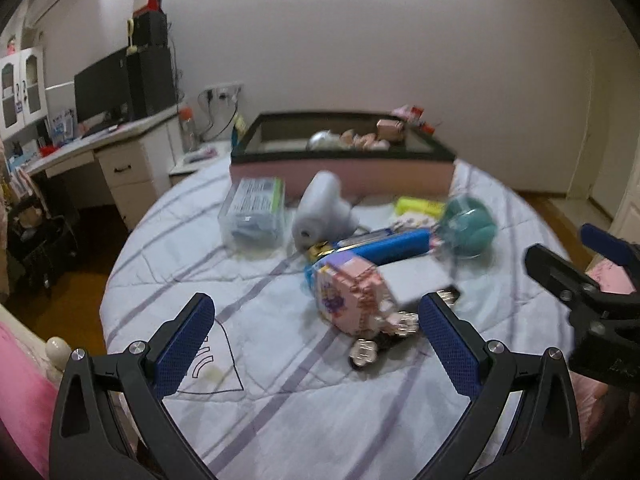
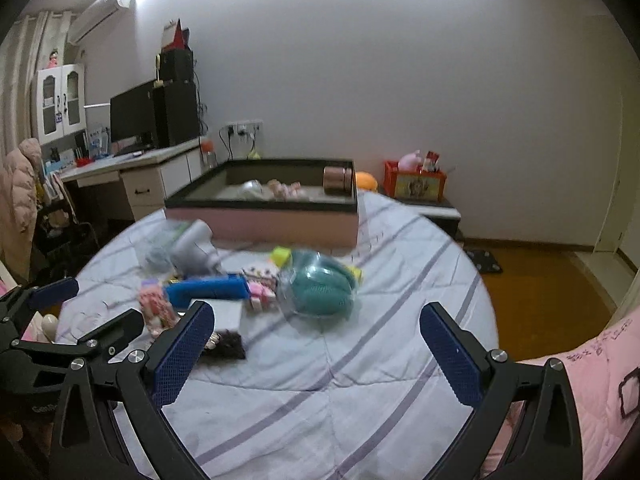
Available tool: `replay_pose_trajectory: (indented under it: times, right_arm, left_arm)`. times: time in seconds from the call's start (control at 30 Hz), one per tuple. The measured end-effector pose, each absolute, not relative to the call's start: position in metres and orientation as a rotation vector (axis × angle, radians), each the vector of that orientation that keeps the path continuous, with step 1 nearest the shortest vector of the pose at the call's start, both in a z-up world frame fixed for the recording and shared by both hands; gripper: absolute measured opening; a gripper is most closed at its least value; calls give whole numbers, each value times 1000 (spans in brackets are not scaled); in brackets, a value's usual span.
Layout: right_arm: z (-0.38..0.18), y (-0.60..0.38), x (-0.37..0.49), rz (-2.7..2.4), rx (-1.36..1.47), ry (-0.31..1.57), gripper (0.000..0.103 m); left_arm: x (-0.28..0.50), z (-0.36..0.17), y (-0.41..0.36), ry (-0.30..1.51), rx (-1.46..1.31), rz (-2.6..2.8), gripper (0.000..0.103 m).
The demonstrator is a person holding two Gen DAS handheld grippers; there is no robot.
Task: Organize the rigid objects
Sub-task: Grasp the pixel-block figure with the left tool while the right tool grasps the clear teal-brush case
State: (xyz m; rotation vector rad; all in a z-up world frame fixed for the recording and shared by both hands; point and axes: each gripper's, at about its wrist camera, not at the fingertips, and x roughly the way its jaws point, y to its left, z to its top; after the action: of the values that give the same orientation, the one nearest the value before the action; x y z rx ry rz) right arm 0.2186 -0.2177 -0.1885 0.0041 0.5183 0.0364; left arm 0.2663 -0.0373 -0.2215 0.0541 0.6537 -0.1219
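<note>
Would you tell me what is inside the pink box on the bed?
The pink box holds a copper tin, a silvery item and small pinkish pieces; its near wall hides the floor.

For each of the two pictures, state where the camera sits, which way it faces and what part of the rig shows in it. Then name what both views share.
Left wrist: sits behind the left gripper, open, facing across the bed at the toy pile and the pink box; the right gripper shows at the right edge.
Right wrist: sits behind the right gripper, open, facing the same way; the left gripper shows at the left edge.
Shared: bed, box, blue case, green ball, desk.
</note>
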Motion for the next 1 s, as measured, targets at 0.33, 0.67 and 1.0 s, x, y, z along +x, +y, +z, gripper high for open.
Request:
replay_pose_trajectory:
  times: [0.33,0.67,1.0]
  right_arm:
    - [-201,-228,249,54,33,574,103]
    - [-207,-230,283,56,31,637,103]
    - [-223,-226,334,70,51,805,103]
  left_arm:
    - [313,-237,-40,755,52,-98,92]
    - [314,-238,-26,772,44,-178,48]
    - [318,-218,-14,724,95,-132,48]
